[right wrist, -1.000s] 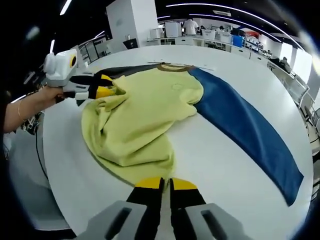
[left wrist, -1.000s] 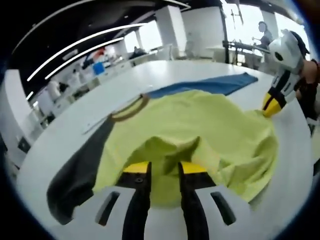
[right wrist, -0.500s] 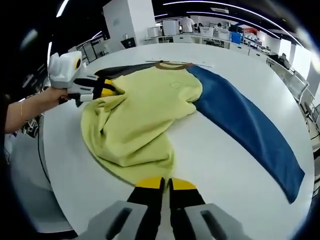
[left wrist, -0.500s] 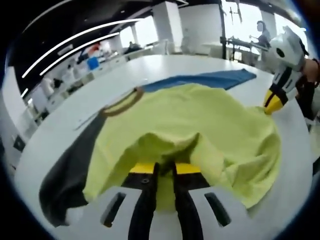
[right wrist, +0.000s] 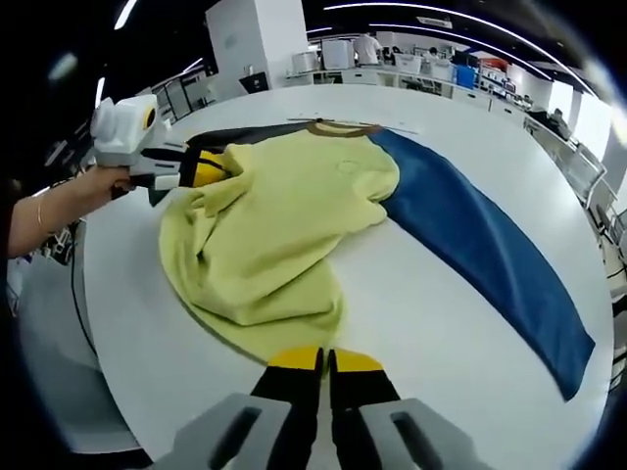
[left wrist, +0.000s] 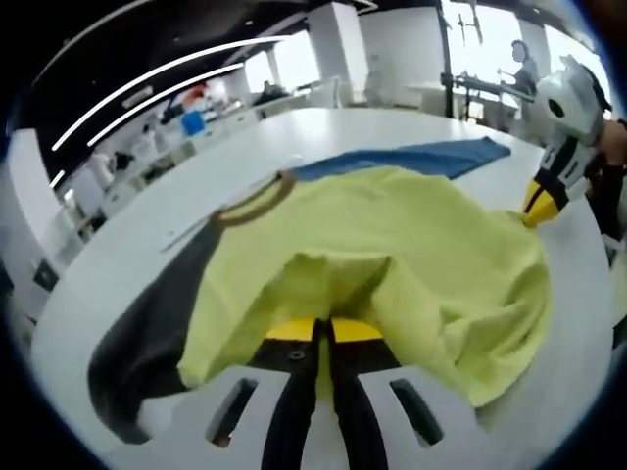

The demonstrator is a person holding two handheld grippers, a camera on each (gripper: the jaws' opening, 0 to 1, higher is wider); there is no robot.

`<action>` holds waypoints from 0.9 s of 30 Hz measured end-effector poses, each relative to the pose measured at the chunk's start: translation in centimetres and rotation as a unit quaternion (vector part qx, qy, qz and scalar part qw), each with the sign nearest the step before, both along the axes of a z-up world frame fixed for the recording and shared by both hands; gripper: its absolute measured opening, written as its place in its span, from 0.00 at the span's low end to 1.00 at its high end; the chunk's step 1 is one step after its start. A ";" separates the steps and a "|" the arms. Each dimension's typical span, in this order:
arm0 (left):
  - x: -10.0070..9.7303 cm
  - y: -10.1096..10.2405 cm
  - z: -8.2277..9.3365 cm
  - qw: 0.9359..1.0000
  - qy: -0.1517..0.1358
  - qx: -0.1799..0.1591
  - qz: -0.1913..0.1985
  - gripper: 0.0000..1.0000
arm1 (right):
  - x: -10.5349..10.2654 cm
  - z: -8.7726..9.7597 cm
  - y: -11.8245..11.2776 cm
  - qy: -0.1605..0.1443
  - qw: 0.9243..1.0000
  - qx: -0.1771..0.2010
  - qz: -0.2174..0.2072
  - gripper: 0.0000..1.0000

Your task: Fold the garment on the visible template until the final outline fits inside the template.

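**Both grippers pinching the yellow garment**

In the left gripper view, my left gripper (left wrist: pixel 323 333) has its fingers clenched on a raised fold of the yellow-green garment (left wrist: pixel 392 255). A dark sleeve (left wrist: pixel 147 343) trails toward 8 o'clock, the brown collar (left wrist: pixel 257 201) lies at 11 o'clock, and a blue sleeve (left wrist: pixel 411 162) stretches toward 1 o'clock across the white counter (left wrist: pixel 127 255). In the right gripper view, my right gripper (right wrist: pixel 323 360) sits at 6 o'clock, fingers closed on the garment's near edge.
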State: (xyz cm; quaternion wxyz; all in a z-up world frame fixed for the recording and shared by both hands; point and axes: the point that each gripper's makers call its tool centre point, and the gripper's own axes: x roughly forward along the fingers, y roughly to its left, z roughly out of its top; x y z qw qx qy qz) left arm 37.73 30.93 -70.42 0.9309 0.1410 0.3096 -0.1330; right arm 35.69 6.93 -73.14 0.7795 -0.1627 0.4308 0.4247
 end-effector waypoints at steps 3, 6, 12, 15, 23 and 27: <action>-0.4 0.2 0.4 1.000 0.002 -0.005 0.008 0.00 | -0.1 0.1 -0.2 0.001 1.000 -0.005 -0.003 0.00; -0.9 0.4 0.7 1.000 0.002 -0.010 0.013 0.00 | -0.4 0.5 -0.3 0.000 1.000 -0.006 -0.002 0.00; -2.0 1.1 1.4 1.000 0.000 -0.010 0.024 0.00 | -0.4 1.3 -0.6 -0.005 1.000 -0.005 0.001 0.00; -2.6 1.3 1.7 1.000 0.001 -0.009 0.028 0.00 | -0.5 1.6 -0.8 -0.007 1.000 -0.004 -0.001 0.00; -4.7 1.8 2.7 0.999 0.006 0.007 0.033 0.00 | -1.1 2.3 -1.2 -0.009 1.000 0.003 -0.006 0.00; -6.0 2.4 3.3 0.999 0.007 0.002 0.050 0.00 | -1.4 2.6 -1.5 -0.009 1.000 0.006 -0.009 0.00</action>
